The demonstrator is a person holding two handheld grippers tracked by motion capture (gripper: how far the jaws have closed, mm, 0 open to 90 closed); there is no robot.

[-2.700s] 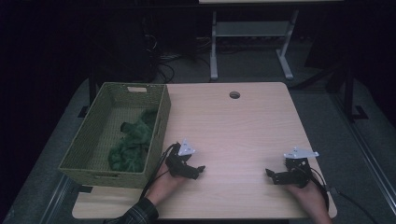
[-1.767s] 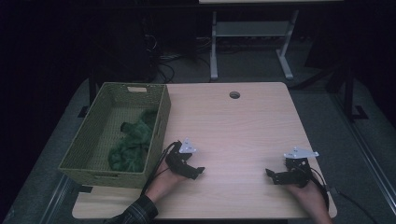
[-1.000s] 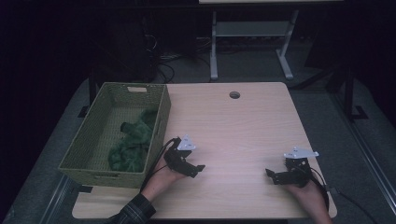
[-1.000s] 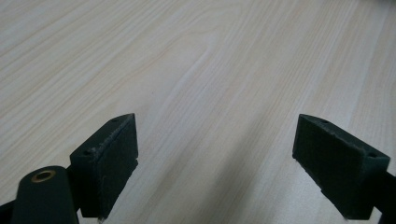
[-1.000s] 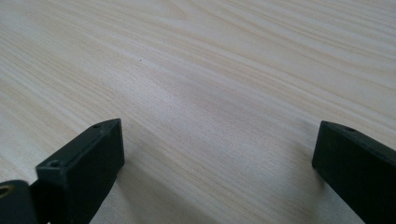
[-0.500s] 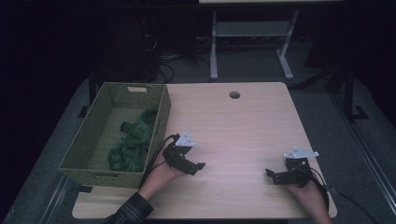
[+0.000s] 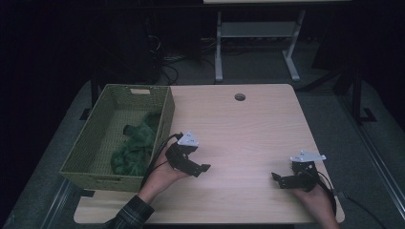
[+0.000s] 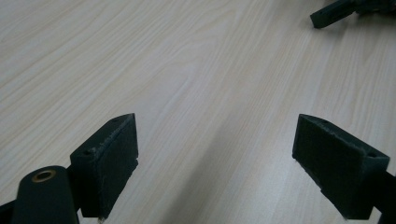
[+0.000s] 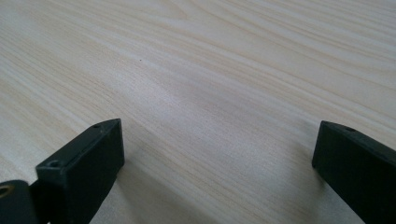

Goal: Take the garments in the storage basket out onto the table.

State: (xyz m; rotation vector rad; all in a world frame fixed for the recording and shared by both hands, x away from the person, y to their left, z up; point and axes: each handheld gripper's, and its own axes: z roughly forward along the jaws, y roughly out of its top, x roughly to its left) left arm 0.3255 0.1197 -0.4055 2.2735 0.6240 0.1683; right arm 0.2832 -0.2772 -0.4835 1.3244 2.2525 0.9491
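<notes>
Dim, murky high view; bright gripper views, perhaps slightly soft at the edges.

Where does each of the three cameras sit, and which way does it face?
High view: above the person's side, looking forward and down on the table, basket and green cloth; both hands, left gripper, right gripper.
Left gripper view: on the left gripper, looking along its open jaws across the tabletop; the right gripper shows far off.
Right gripper view: on the right gripper, open jaws over bare wood.
Shared: the table.

cloth (image 7: pixel 136 148) in basket (image 7: pixel 98 135), table's (image 7: pixel 248 138) left
</notes>
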